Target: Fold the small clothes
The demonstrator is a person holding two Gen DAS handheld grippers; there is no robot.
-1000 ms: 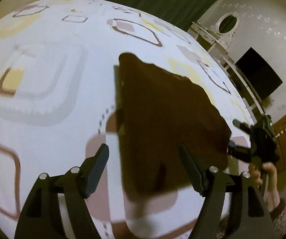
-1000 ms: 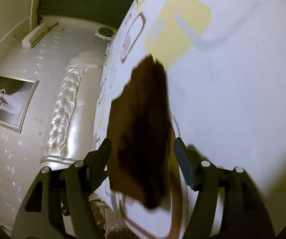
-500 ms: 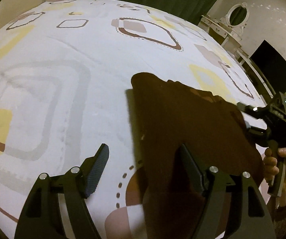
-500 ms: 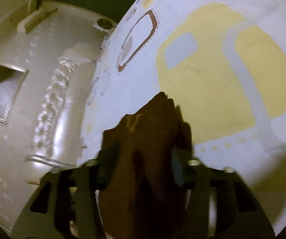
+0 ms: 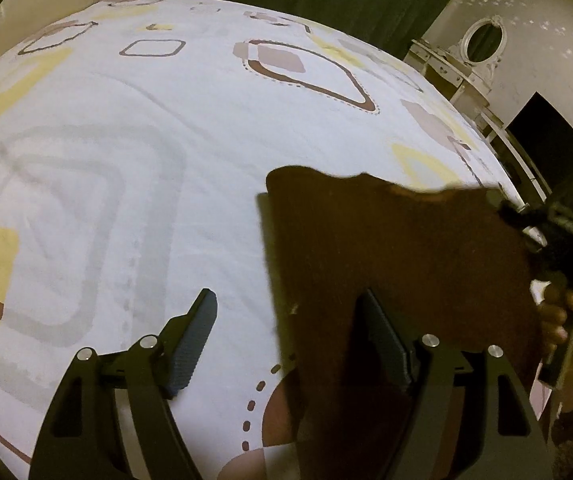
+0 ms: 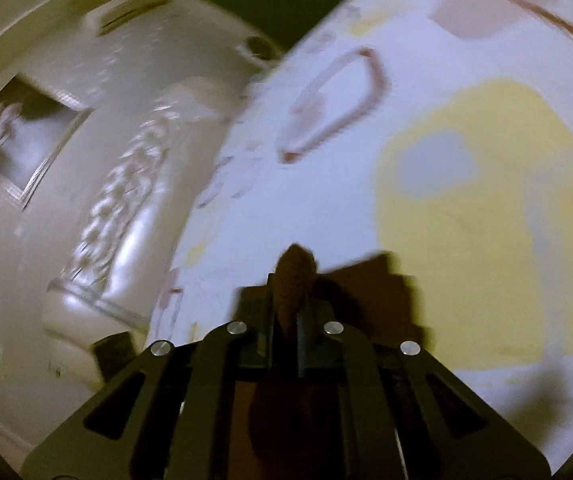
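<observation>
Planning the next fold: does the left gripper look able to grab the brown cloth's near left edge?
Probably yes. The left gripper is open, the brown cloth edge lies between its fingers, nothing blocks it. The right gripper is shut on another corner.

One brown cloth [image 5: 398, 256], one patterned bed sheet [image 5: 134, 168], two grippers, one oval mirror [image 5: 484, 38] and one framed picture [image 6: 26, 136] are counted.

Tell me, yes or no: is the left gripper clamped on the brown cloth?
No, the left gripper stands open, the brown cloth unpinched.
</observation>
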